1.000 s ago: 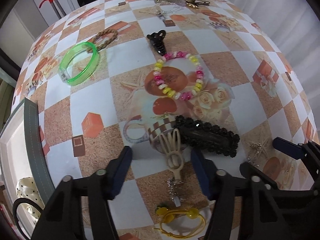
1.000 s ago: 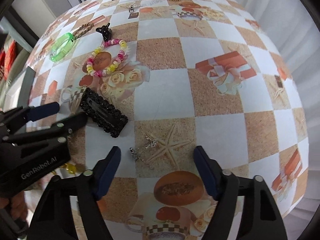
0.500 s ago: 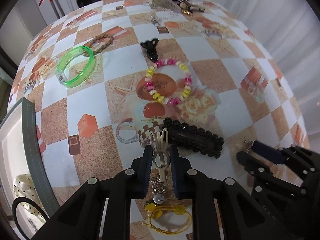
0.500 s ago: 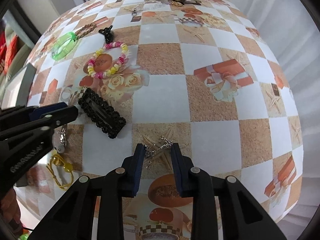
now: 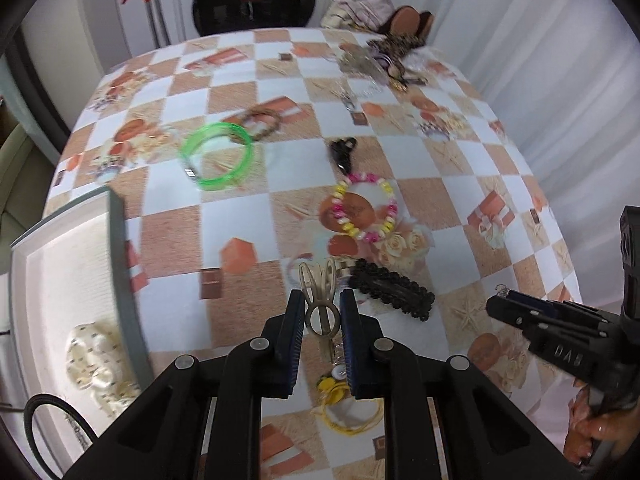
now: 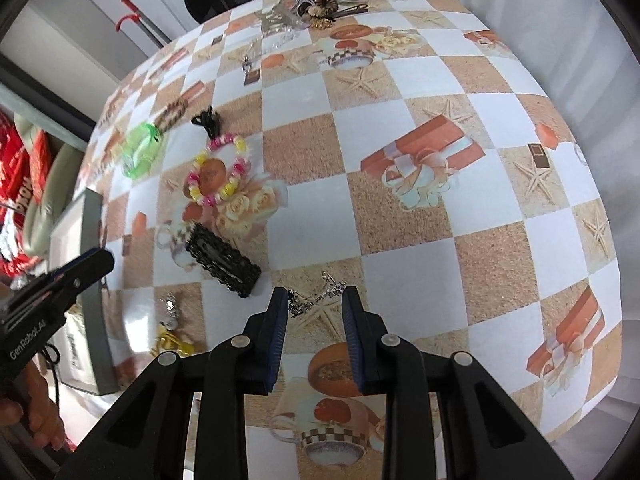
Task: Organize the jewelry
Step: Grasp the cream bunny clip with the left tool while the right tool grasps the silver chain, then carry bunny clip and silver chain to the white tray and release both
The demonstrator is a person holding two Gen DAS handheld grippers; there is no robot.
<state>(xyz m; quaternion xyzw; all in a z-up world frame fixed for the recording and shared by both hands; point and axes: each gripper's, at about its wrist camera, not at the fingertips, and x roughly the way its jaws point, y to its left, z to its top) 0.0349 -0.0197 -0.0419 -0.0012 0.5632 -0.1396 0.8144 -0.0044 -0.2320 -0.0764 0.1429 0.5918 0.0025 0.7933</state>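
- Left gripper (image 5: pixel 320 320) clamped on the cream plastic hair claw (image 5: pixel 319 296), now lifted off the checkered tablecloth (image 5: pixel 240 216).
- Right gripper (image 6: pixel 314 310) pinched on the thin silver chain (image 6: pixel 316 300), raised too.
- Both picked; next, probably the grey-rimmed tray (image 5: pixel 120 264) at left.

Both views are bright and evenly lit by soft, diffuse daylight; the white curtain (image 5: pixel 560 80) to the right of the table (image 5: pixel 452 248) glows palest. Shadows are faint: only a thin dark edge under the black hair clip (image 6: pixel 224 260). A mild sheen lies on the glossy cloth left of that clip. Motion blur smears the left-wrist view, worst at the green bangle (image 5: pixel 216 156) and the tray (image 5: pixel 120 264) (the gripper bodies stay sharp). Fisheye distortion bulges the table into a dome, and black vignetting fills every corner.
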